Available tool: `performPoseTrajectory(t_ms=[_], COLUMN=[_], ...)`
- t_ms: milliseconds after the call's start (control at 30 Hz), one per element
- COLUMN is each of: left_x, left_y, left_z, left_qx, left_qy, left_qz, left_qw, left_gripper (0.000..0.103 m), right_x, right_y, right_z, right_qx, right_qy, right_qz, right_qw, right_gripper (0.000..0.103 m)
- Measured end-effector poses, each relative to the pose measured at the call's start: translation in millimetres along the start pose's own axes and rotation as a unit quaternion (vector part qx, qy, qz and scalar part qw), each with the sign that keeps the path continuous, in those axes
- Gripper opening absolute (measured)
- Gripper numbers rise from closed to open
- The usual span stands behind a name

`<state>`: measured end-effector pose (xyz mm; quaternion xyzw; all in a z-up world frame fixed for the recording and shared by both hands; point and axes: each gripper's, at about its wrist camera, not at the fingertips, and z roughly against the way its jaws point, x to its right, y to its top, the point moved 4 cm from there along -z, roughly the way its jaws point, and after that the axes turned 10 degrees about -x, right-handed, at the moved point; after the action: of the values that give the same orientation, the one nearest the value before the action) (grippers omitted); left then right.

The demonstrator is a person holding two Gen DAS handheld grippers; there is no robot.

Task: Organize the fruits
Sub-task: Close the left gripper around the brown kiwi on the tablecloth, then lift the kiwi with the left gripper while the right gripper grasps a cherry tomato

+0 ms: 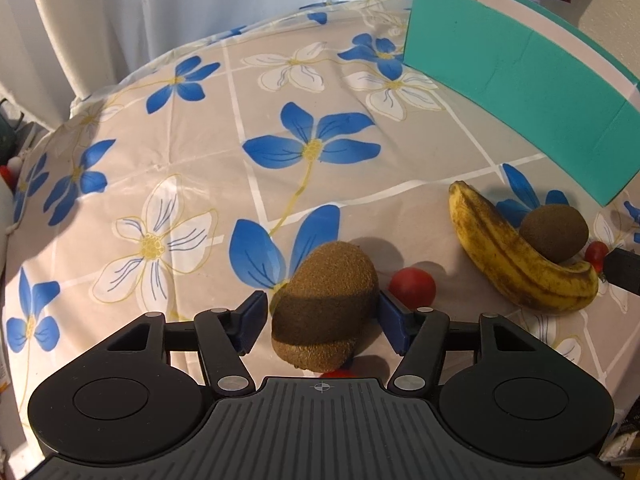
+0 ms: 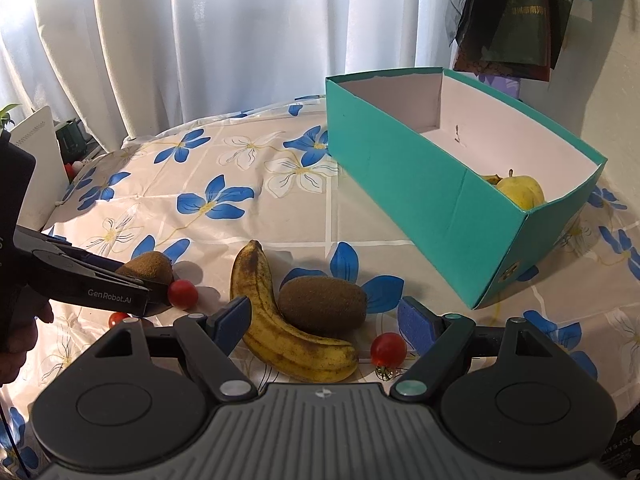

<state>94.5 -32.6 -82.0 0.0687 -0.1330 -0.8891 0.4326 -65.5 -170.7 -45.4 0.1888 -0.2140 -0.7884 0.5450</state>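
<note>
A brown kiwi (image 1: 324,300) lies on the flowered tablecloth between the blue pads of my left gripper (image 1: 323,316). The right pad touches it and a thin gap shows at the left pad. The right wrist view shows this left gripper (image 2: 144,280) around the same kiwi (image 2: 146,266), low on the left. My right gripper (image 2: 326,322) stands open over a spotted banana (image 2: 280,328) and a second kiwi (image 2: 322,304), touching neither. Cherry tomatoes (image 2: 183,294) (image 2: 388,349) lie beside them. The teal box (image 2: 420,192) holds a yellow fruit (image 2: 520,192).
In the left wrist view, the banana (image 1: 516,256), second kiwi (image 1: 554,232) and a tomato (image 1: 412,288) lie to the right, below the teal box (image 1: 520,64). A white curtain (image 2: 240,40) hangs behind the table. A hand (image 2: 16,344) holds the left gripper.
</note>
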Motion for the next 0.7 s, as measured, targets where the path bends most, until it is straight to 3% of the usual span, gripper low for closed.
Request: performPoseTrajectory(t_ms=[333,700], left_x=[-1,-13], left_y=[0,-15], left_z=[1,56], left_qx=[-0.004,0.052], left_qy=[-0.002,-0.005], left_qz=[0.01,0.091], left_qw=[0.9999,0.9945], left_gripper=[0.056,0.056], right_x=[-5,-35], right_y=[1,8], right_z=[-1,-1], right_qx=[-0.003,0.0], right_qy=[-0.002,0.025], right_qz=[0.007,0.061], right_qw=[1.0,0.998], right_gripper=[0.081,0.079])
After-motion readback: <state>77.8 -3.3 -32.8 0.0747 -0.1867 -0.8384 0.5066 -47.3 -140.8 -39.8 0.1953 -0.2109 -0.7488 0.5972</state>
